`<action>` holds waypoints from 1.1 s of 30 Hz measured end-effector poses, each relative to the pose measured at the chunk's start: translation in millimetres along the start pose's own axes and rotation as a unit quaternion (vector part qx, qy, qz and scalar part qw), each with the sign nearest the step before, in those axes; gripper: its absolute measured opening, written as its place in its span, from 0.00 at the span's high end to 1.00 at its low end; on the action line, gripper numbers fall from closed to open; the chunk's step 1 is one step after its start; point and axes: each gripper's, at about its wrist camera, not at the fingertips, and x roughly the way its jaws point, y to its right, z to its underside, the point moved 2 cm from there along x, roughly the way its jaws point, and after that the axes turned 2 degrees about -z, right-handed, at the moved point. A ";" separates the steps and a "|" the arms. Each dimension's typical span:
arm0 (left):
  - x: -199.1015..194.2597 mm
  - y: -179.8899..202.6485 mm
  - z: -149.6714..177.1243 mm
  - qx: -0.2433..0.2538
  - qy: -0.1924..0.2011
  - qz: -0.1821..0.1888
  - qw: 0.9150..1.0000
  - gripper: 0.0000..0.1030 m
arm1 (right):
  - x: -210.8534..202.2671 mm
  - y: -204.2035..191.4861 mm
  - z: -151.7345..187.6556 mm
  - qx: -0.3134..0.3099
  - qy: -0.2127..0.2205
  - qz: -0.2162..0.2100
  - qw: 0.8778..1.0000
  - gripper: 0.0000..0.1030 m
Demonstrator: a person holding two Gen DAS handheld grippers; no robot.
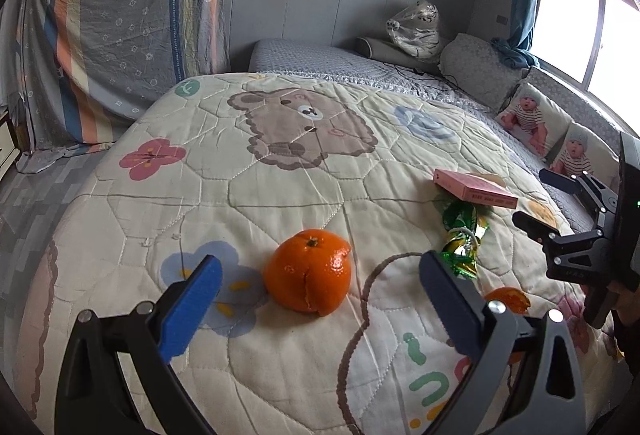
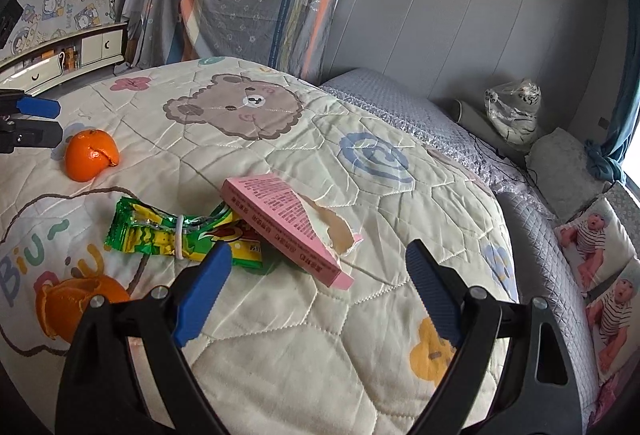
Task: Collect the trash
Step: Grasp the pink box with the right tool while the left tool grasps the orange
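Note:
An orange peel shaped like a whole orange (image 1: 309, 271) lies on the cartoon quilt (image 1: 280, 163), just ahead of my open left gripper (image 1: 320, 299). A green snack wrapper (image 1: 464, 235) and a torn pink box (image 1: 474, 189) lie to its right, with a second orange peel (image 1: 508, 299) behind the left gripper's right finger. In the right wrist view, my open right gripper (image 2: 320, 279) hovers just before the pink box (image 2: 288, 223), which rests on the green wrapper (image 2: 168, 231). The second peel (image 2: 76, 299) lies at lower left, the round peel (image 2: 91, 154) farther left.
The quilt (image 2: 320, 355) covers a bed. Grey pillows (image 1: 476, 71), baby-print cushions (image 1: 536, 119) and a plastic-wrapped toy tiger (image 1: 416, 27) line the far right side. A striped sheet (image 1: 120, 15) hangs behind the bed. A white cabinet (image 2: 60, 59) stands at the left.

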 end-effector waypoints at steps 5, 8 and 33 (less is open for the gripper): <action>9.9 1.2 -0.7 0.005 -0.019 0.002 1.000 0.08 | 7.7 1.1 -2.5 -0.003 -0.007 -0.001 1.000 0.18; 17.8 0.8 -3.2 0.001 -0.028 0.001 1.000 0.08 | 12.2 0.5 -5.3 -0.009 -0.010 -0.002 1.000 0.18; 80.0 -4.0 -14.0 0.029 -0.098 -0.028 0.994 0.61 | 83.0 7.4 -16.4 -0.023 -0.083 -0.018 0.996 0.66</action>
